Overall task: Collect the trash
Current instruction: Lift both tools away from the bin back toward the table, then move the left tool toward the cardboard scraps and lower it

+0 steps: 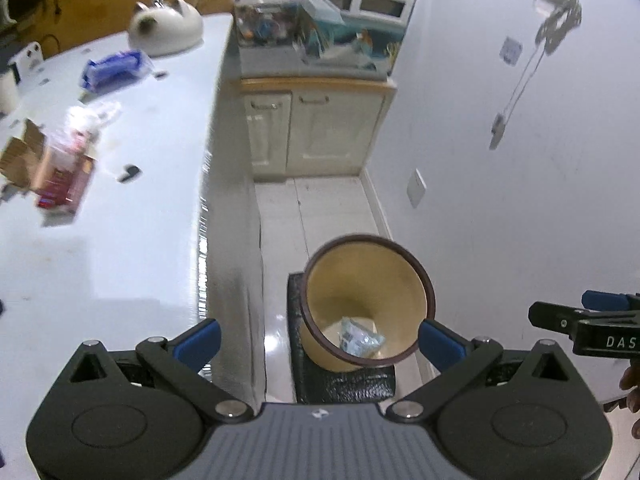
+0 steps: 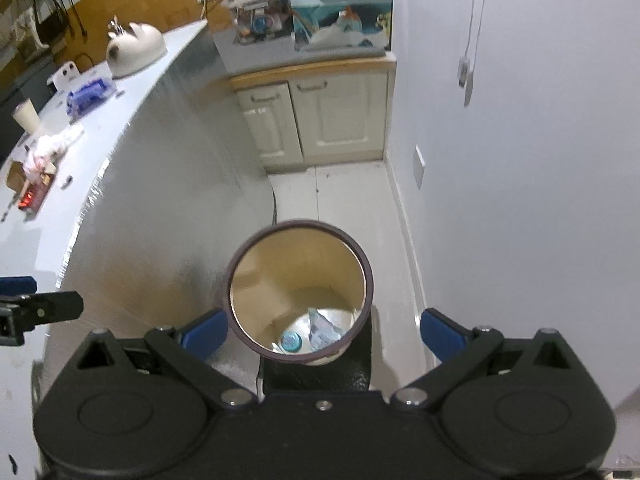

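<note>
A tan trash bin with a dark rim (image 1: 416,276) (image 2: 240,276) stands on a black mat on the floor beside the white counter. Crumpled pale-blue wrapping (image 1: 360,338) (image 2: 324,330) and a small blue round lid (image 2: 291,340) lie in its bottom. My left gripper (image 1: 318,336) is open and empty, above the bin's near side. My right gripper (image 2: 324,334) is open and empty, right over the bin; it also shows at the right edge of the left wrist view (image 1: 560,320). On the counter lie a red-pink carton with torn cardboard (image 1: 60,176) (image 2: 34,192) and a blue packet (image 1: 116,68) (image 2: 88,94).
The white counter (image 1: 140,240) (image 2: 60,224) runs along the left. On it stand a cream cat-shaped pot (image 1: 168,28) (image 2: 136,50), a small dark object (image 1: 128,173) and a paper cup (image 2: 26,118). A cream cabinet (image 1: 320,128) (image 2: 320,120) with clutter on top stands behind. A white wall (image 1: 520,200) closes the right.
</note>
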The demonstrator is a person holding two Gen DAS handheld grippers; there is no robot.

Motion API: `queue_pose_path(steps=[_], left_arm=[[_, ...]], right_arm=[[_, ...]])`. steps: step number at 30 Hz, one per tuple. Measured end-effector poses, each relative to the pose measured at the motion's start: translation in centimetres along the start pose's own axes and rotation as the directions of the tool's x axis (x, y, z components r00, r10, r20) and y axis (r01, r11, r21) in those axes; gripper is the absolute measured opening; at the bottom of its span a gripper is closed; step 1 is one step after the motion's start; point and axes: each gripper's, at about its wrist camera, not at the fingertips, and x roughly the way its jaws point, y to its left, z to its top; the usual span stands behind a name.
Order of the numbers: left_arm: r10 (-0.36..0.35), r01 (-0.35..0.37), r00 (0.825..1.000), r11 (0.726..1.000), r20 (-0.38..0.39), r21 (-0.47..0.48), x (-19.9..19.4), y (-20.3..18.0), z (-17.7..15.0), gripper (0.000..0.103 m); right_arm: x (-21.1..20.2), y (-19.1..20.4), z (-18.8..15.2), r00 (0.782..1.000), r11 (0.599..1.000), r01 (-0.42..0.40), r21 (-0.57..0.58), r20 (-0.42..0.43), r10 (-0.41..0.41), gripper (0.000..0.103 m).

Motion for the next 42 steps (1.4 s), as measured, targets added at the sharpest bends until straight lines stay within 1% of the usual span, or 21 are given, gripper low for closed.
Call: queue_pose_path(steps=[8,14,19,24,28,35,39,42], left_arm=[[0.0,0.002,0.995,1.0,0.097,-0.023,-5.6,2.4,-1.0,0.103],[0.015,-0.009,0.985,0.999,0.174,-0.034,-10.2,5.3,-1.9,0.103],[0.049,-0.036,0.971,0.997,0.233,-0.062,-13.8,9.0,-2.7,0.103],[0.092,-0.067,0.959,0.993,0.269,-0.1,-16.8,13.2,-3.4,0.103],[0.137,-0.099,0.95,0.984,0.282,-0.145,-18.4,17.0,-4.2,0.103],[0.196,-0.146,0.944,0.97,0.267,-0.197,-19.4,24.1,-5.2,0.103],[0.201,-0.152,0.941,0.97,0.272,-0.192,-19.3,27.6,-4.4,0.103],[0.203,-0.159,0.937,0.972,0.284,-0.17,-18.9,29.8,-2.9,0.103]], right_arm=[[-4.7,3.3,0.0,0.994,1.0,-0.013,-0.027,0.105,0.016,0.103],[-8.0,6.6,-0.6,0.985,1.0,-0.019,-0.006,0.174,0.02,0.103],[-10.2,10.0,-1.2,0.974,0.999,-0.049,-0.006,0.22,0.049,0.103],[-11.8,14.2,-1.7,0.965,0.997,-0.071,-0.039,0.248,0.079,0.103],[-12.4,18.1,-1.9,0.957,0.993,-0.088,-0.075,0.27,0.105,0.103],[-12.5,25.2,-2.0,0.947,0.987,-0.115,-0.11,0.289,0.142,0.103],[-12.0,29.2,-1.5,0.943,0.985,-0.128,-0.114,0.293,0.157,0.103],[-11.3,31.8,-0.9,0.941,0.984,-0.134,-0.119,0.295,0.164,0.103]])
